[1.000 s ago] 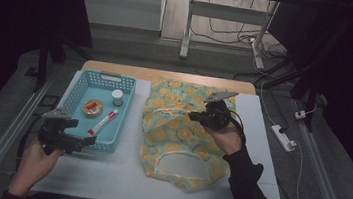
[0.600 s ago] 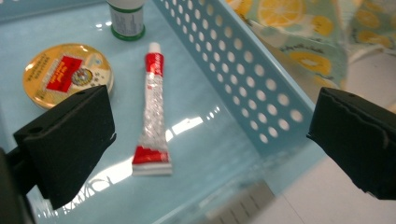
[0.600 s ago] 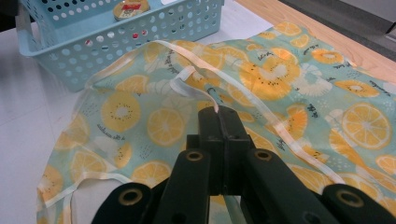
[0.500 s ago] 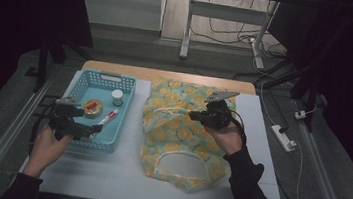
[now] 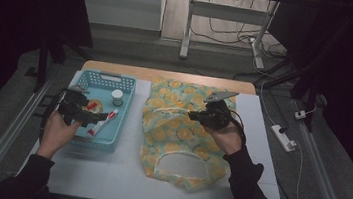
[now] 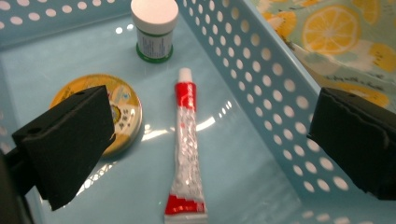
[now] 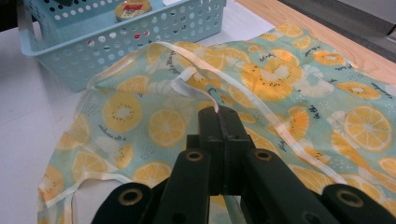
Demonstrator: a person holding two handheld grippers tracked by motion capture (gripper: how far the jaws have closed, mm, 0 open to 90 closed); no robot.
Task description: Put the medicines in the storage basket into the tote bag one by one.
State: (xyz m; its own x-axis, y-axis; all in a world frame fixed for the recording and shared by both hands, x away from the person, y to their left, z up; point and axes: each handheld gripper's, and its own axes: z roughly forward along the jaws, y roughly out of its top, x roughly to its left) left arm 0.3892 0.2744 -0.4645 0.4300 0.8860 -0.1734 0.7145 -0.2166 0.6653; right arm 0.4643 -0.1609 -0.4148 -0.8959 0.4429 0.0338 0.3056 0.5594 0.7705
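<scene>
Over the blue basket [image 6: 280,107] my left gripper [image 6: 205,144] hangs wide open, straddling the tube [image 6: 186,154] and the basket wall, so closing risks catching that wall, while my right gripper [image 7: 219,122] pinches the bag's white strap [image 7: 196,84].

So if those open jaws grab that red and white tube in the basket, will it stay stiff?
Probably not. The tube looks crinkled and flattened towards its tail, so it would likely bend or squash. Lying flat in the basket, it seems unlikely to roll, and it's probably light.
</scene>
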